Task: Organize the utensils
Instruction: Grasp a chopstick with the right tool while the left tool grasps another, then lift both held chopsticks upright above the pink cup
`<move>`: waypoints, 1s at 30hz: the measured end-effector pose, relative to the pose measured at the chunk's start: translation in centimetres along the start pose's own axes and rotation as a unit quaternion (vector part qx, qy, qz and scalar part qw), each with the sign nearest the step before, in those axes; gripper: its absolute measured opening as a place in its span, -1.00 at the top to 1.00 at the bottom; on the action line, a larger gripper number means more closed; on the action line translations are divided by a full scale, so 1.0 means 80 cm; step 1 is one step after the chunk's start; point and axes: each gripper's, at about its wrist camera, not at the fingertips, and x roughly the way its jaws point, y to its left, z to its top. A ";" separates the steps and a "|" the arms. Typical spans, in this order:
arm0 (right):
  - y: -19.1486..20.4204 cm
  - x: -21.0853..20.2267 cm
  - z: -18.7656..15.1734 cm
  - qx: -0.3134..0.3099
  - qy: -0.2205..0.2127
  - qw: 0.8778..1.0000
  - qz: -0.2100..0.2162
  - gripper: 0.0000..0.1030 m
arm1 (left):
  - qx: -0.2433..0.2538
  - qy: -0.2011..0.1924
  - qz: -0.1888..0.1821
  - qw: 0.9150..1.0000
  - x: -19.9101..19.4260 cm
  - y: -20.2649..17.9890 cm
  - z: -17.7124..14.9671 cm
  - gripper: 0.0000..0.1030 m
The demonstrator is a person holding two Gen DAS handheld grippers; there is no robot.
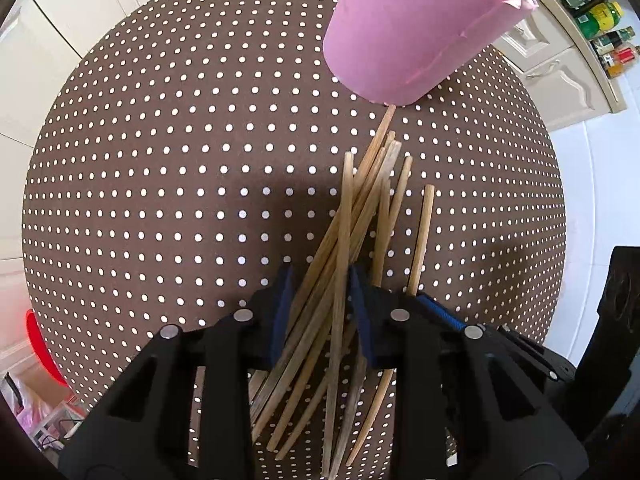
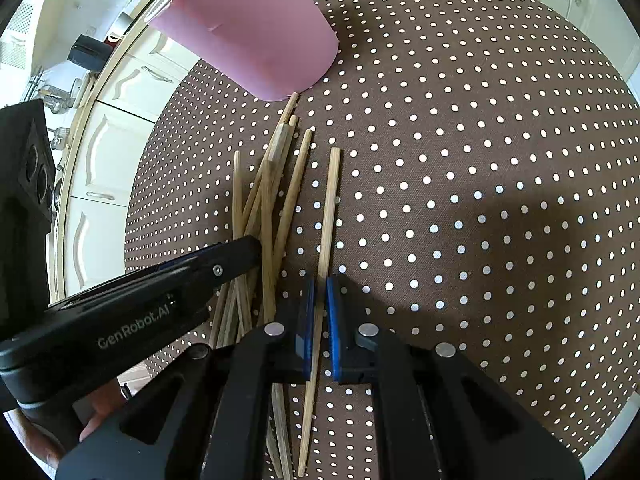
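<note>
Chopsticks (image 1: 352, 216) all over the place here, a loose heap of wooden ones lying criss-crossed on the table (image 1: 160, 160), which has a brown cloth with white dots. Their far ends point toward a pink cup (image 1: 404, 36) that's standing near the table's far edge; one stick tip sits right at the cup's base, can't say if it actually touches.

Left tool (image 1: 320, 276) points steeply down over the heap with several sticks running between its blue pads. Its jaws are partly apart, and I can't make out whether the pads are really pressing on the bundle or just straddling it.

Right tool (image 2: 320, 280) is just beside it, straddling a single chopstick (image 2: 330, 208) that lies a bit apart from the heap on the right side. Jaws are brought together on that one stick, which passes straight through the narrow gap between the pads.

From the right wrist view you also see the left tool's black finger (image 2: 224, 264) reaching into the heap, and a bit of a hand (image 2: 104, 412) gripping its handle at the bottom left. White kitchen cabinets (image 2: 108, 152) sit behind the table.
</note>
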 end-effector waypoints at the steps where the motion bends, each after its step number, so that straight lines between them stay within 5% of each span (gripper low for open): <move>1: -0.001 -0.001 -0.001 0.001 0.000 1.000 0.000 0.91 | -0.001 -0.001 0.001 1.000 0.000 0.000 0.002 0.48; 4: -0.001 -0.001 -0.001 0.003 0.000 1.000 -0.002 0.91 | -0.002 -0.008 -0.001 1.000 -0.002 0.001 0.001 0.55; 7: 0.000 -0.002 0.000 0.006 0.001 1.000 -0.003 0.91 | -0.001 -0.021 -0.004 1.000 -0.021 0.012 -0.017 0.87; 30: 0.000 -0.035 0.002 0.023 -0.029 0.999 -0.008 0.91 | -0.011 -0.057 -0.013 0.998 -0.086 0.095 -0.041 0.89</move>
